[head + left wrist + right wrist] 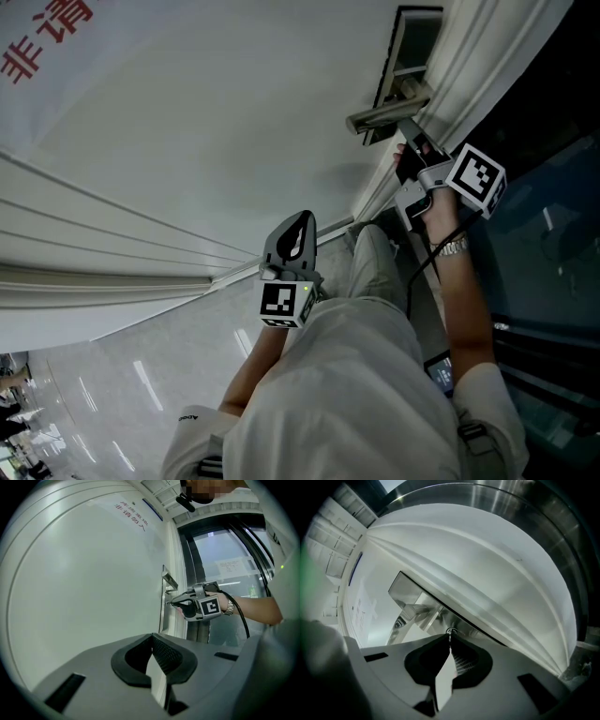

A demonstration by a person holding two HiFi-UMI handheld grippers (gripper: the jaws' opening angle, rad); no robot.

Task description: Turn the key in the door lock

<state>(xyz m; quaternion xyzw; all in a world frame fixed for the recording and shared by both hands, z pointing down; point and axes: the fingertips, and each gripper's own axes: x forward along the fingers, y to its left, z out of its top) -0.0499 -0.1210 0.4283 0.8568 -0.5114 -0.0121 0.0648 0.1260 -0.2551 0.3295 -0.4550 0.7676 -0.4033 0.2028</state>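
Nearest the head camera is the person's pale clothing (356, 394). Just beyond it the left gripper (301, 223) is held out level on a bent forearm, well apart from the lock. Its fingers (169, 657) are pressed together with nothing between them, and only the white door (84, 597) is faced by them.

The right gripper (450, 640) is held at the door's edge on an outstretched arm, with a wristwatch (455, 247) showing behind its marker cube (478, 178). Its fingers (465, 660) are clamped on the key (450, 637), of which only a thin sliver can be seen at the tips. The key is seated in the keyhole (452, 631), directly ahead of the fingertips and very close to them. The lever handle (415, 615) lies above and to the left of the fingers in the right gripper view, mounted on its steel plate (401, 588).

The door's edge is seen running at a steep slant through the right gripper view, so this gripper is judged to be rolled about the line it points along. The turning of the key is therefore taken to be the step in hand. How far the lock has been thrown cannot be told.

For the next move, the roll would have to be carried on about the key's own axis, with the clamp kept firm and no sideways pull or push put on the key. The left gripper is not needed for this.
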